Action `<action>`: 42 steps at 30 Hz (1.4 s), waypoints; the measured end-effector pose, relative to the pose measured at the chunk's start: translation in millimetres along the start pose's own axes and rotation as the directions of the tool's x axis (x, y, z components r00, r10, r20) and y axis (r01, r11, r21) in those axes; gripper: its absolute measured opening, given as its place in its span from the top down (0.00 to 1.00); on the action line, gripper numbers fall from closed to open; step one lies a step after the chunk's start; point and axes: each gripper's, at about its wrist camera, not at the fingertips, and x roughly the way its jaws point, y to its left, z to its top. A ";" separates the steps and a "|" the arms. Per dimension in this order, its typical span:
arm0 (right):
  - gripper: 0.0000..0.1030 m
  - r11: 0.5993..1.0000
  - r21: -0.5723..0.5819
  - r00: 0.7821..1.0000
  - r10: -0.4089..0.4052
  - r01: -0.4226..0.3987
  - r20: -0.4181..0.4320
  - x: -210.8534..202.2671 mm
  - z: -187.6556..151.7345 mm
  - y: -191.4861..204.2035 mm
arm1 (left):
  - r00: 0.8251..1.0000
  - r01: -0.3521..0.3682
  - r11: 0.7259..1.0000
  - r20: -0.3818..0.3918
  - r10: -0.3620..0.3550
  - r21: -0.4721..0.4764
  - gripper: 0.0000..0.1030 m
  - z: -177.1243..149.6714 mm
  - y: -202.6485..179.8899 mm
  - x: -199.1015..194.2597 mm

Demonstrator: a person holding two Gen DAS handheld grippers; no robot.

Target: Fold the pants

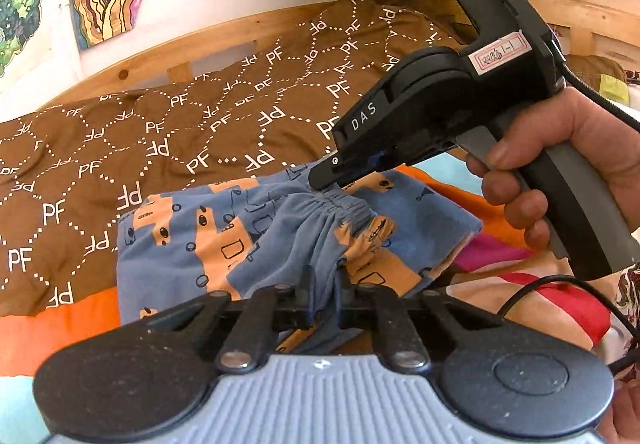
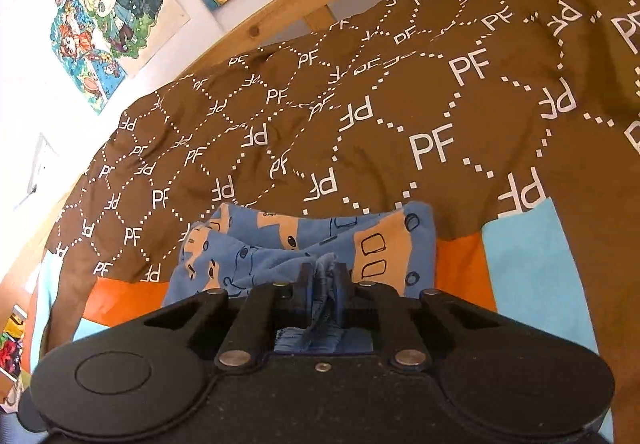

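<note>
Both tools are biting cloth: the left gripper has its jaws pinched on a fold of the blue-and-orange pants, and the right gripper is clamped on the gathered elastic waistband. The pants lie bunched on the brown PF-print blanket, partly over the orange sheet. The waistband runs across the left wrist view from left to right; the garment's long axis cannot be made out in this crumple.

My left gripper: fingers pinched tight on cloth. My right gripper: fingers likewise clamped on cloth; right hand wraps its handle.
</note>
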 end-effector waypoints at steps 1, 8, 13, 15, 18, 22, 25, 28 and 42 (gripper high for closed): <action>0.76 1.000 -0.015 1.000 -0.012 0.012 0.004 0.2 -0.2 2.6 | 1.000 0.001 1.000 -0.002 -0.001 -0.003 0.90 0.0 0.5 -0.1; 0.51 1.000 0.017 0.999 0.024 -0.023 -0.043 7.7 -0.6 -4.6 | 1.000 -0.005 1.000 -0.010 0.005 -0.010 0.91 -0.2 -0.9 1.0; 0.75 0.995 0.080 0.997 0.056 -0.052 -0.047 7.5 -2.4 -10.8 | 1.000 -0.010 1.000 -0.007 0.010 -0.012 0.93 -0.5 -0.8 0.9; 0.90 0.995 0.088 0.998 0.055 -0.052 -0.029 4.5 -2.7 -11.4 | 1.000 -0.013 1.000 -0.002 0.013 -0.016 0.95 0.4 -0.4 -0.8; 0.92 0.987 0.135 0.996 0.086 -0.087 0.017 -4.8 -2.3 -15.4 | 1.000 -0.007 1.000 0.008 0.007 -0.025 0.96 4.0 0.9 -6.4; 0.93 0.985 0.143 0.994 0.086 -0.095 0.062 -22.7 -1.5 -13.7 | 0.999 0.018 0.999 0.035 -0.017 -0.028 0.97 11.7 0.3 -16.4; 0.93 0.986 0.141 0.991 0.077 -0.092 0.107 -44.4 0.6 -13.4 | 0.996 0.058 0.998 0.064 -0.057 -0.021 0.97 18.2 -6.4 -23.0; 0.93 0.990 0.126 0.992 0.043 -0.058 0.119 -60.5 4.5 -16.8 | 0.993 0.090 0.996 0.070 -0.090 0.004 0.97 21.1 -17.6 -18.2; 0.31 0.947 -0.186 0.958 -0.231 0.261 0.171 -58.7 -32.5 1.5 | 0.998 -0.041 0.999 0.046 0.042 -0.023 0.19 21.5 12.5 -23.9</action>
